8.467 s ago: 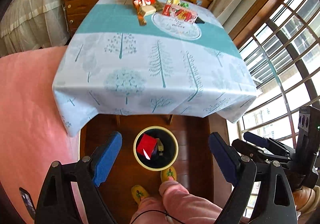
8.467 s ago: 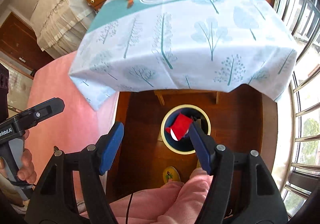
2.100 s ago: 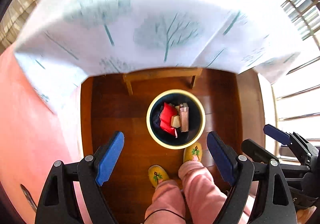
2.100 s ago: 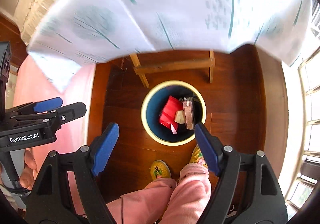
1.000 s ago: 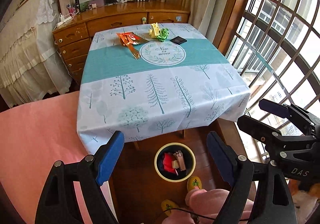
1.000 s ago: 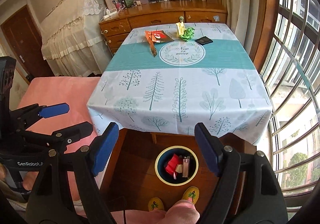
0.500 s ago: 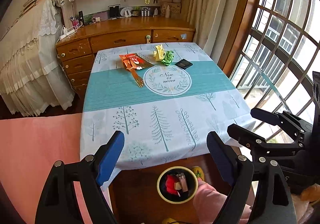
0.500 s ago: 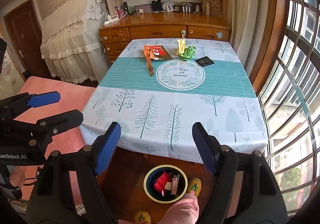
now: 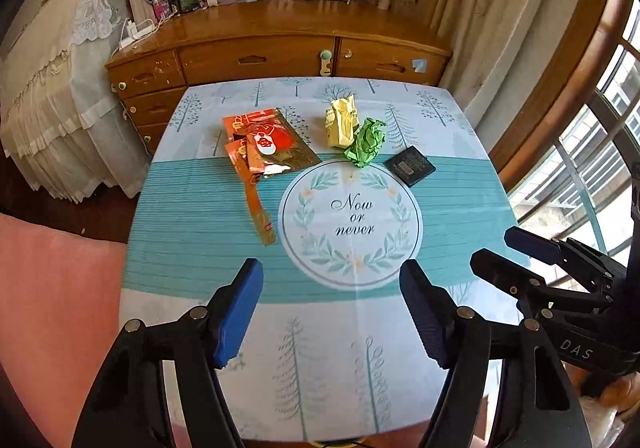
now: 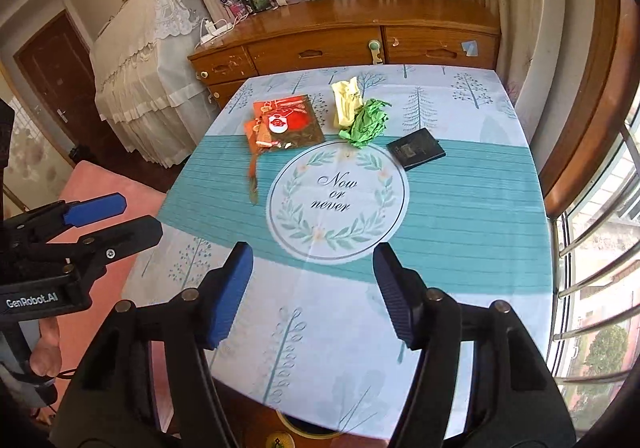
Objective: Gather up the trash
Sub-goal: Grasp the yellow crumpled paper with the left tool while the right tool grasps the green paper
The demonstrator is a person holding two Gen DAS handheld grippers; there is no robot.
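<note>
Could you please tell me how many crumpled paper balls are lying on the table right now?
2, touching each other at the table's far side: a yellow paper ball farther back and a green paper ball just in front, by the circle's far rim. None seem hidden.

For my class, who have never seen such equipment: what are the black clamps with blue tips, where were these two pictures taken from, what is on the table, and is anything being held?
There is no robot here. A person holds a two-finger gripper in each hand, each carrying a wide-angle camera looking along its fingers. One picture comes from the left gripper, the other from the right gripper; each also glimpses the other at its edge. On the tablecloth lie orange-red snack wrappers, a crumpled yellow wrapper, crumpled green paper and a flat black packet. Both grippers' jaws are closing with nothing between them, so nothing is held.
</note>
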